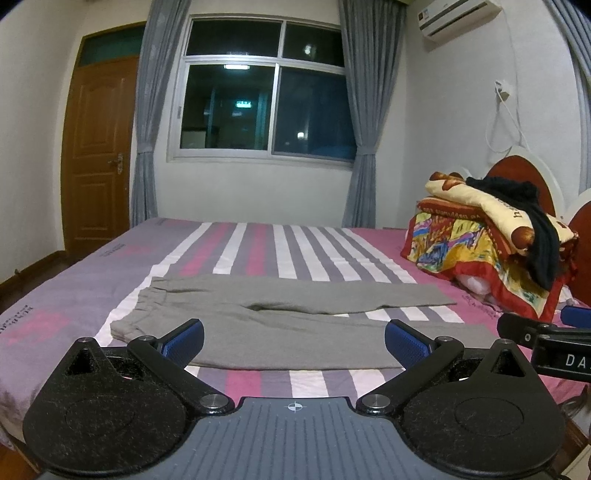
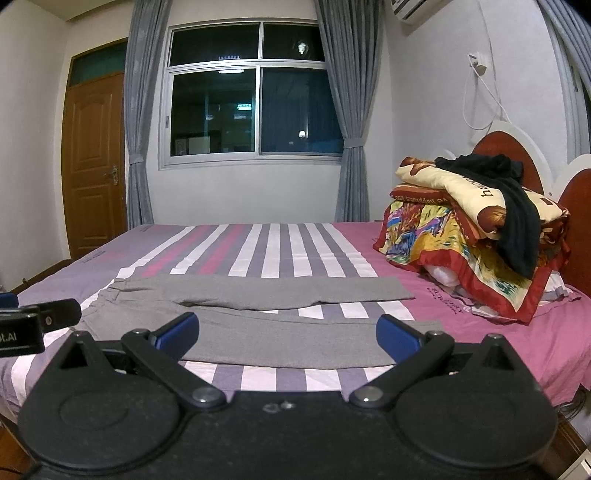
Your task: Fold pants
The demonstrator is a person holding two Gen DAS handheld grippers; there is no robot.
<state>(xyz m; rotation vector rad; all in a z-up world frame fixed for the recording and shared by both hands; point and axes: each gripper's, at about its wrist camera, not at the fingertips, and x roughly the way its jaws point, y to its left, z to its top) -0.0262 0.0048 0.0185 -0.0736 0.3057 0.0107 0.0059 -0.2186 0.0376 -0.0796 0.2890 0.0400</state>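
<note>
Item: grey pants (image 1: 280, 317), flat on the striped bed (image 1: 258, 243), near its front edge. Long axis runs left to right; waistband at left, leg ends toward the bedding pile (image 1: 491, 240) at right, legs slightly parted. Left wrist view alone shows the air conditioner whole (image 1: 458, 16). I hold the left claw (image 1: 294, 341) and the right claw (image 2: 288, 334) released, jaws spread wide, both above the near leg, gripping nothing
</note>
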